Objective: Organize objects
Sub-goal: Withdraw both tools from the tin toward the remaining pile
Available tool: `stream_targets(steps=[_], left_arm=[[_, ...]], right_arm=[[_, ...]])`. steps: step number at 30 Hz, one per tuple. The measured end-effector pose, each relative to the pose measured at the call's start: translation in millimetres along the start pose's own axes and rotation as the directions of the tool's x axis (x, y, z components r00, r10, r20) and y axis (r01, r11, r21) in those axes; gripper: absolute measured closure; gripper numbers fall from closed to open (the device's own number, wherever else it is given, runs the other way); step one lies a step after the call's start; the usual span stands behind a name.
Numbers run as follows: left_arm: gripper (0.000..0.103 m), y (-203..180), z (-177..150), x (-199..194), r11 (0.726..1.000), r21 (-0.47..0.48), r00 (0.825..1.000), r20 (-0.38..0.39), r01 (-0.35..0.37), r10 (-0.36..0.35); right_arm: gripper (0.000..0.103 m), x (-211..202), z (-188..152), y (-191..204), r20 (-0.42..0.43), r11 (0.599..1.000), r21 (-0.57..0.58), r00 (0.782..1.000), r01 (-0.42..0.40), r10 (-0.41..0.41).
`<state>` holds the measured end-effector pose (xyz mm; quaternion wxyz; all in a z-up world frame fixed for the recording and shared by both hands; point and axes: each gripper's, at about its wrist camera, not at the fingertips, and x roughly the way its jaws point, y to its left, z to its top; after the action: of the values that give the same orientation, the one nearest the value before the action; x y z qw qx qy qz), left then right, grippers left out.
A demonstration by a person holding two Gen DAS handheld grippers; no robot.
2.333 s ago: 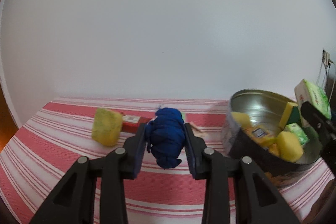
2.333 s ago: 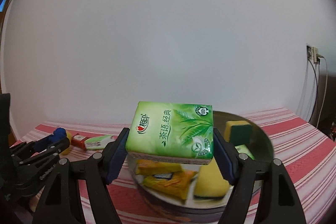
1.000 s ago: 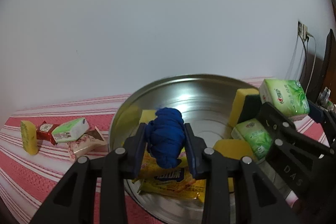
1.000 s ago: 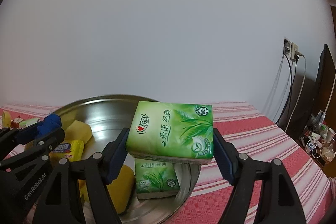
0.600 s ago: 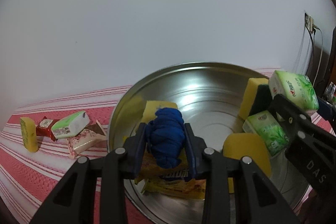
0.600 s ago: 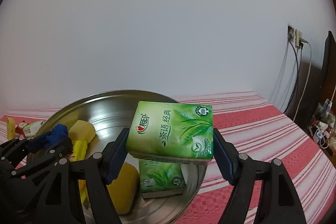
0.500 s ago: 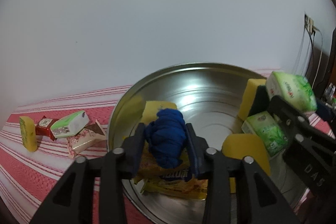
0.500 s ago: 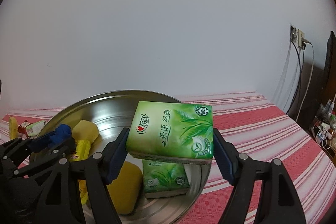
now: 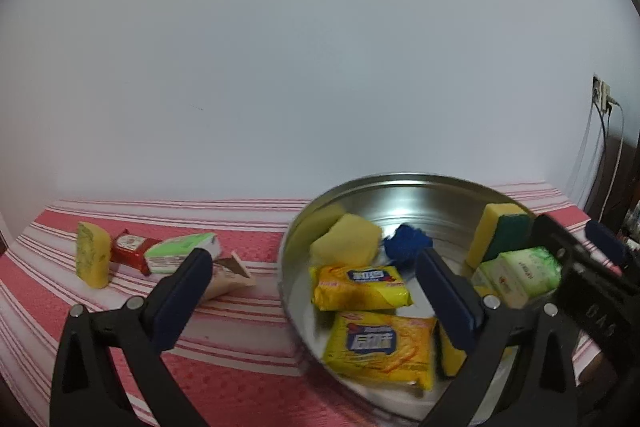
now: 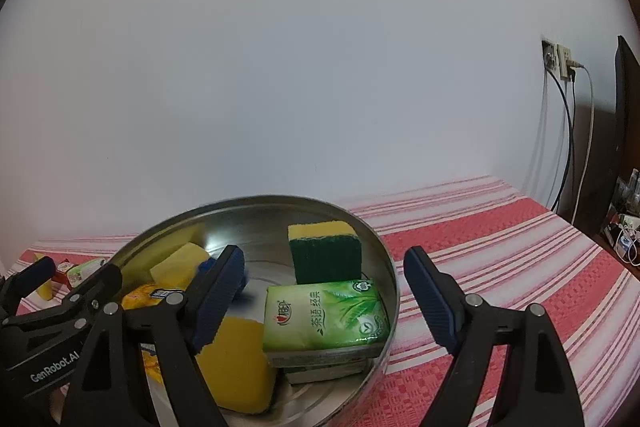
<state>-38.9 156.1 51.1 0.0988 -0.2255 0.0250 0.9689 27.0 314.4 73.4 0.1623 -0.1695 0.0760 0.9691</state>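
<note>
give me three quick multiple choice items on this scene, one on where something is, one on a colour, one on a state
1. Where does the blue cloth lie?
A. inside the metal basin
B. on the striped tablecloth
C. between the left gripper's fingers

2. What colour is the scouring side of the upright sponge?
A. red
B. dark green
C. white

3. How does the right gripper stand?
A. shut on the tissue pack
B. shut on a sponge
C. open, holding nothing

Key: 1 A, the cloth rests in the basin beside a yellow sponge. 2 B, dark green under a yellow layer. 3 C, the tissue pack lies in the basin, clear of the fingers.
</note>
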Motion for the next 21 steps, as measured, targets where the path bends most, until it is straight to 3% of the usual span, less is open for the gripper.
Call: stream_targets(steps=[7, 13, 21], left_arm=[[0.0, 18.9, -6.4, -2.4, 0.999, -0.009, 0.999, -0.016, -0.031, 0.031], [0.0, 22.5, -10.4, 7.6, 0.997, 0.016, 0.998, 0.0, -0.07, 0.07], [0.0, 52.2, -11.7, -3.2, 0.996, -0.019, 0.997, -0.012, -0.082, 0.081]], right_arm=[[0.015, -9.1, -2.6, 1.7, 0.036, 0.998, 0.021, 0.998, 0.055, -0.056], [0.015, -17.4, -2.3, -16.8, 0.109, 0.988, 0.066, 0.983, 0.139, -0.145], [0.015, -26.2, -5.9, -11.3, 0.108, 0.981, 0.112, 0.98, 0.158, -0.17]])
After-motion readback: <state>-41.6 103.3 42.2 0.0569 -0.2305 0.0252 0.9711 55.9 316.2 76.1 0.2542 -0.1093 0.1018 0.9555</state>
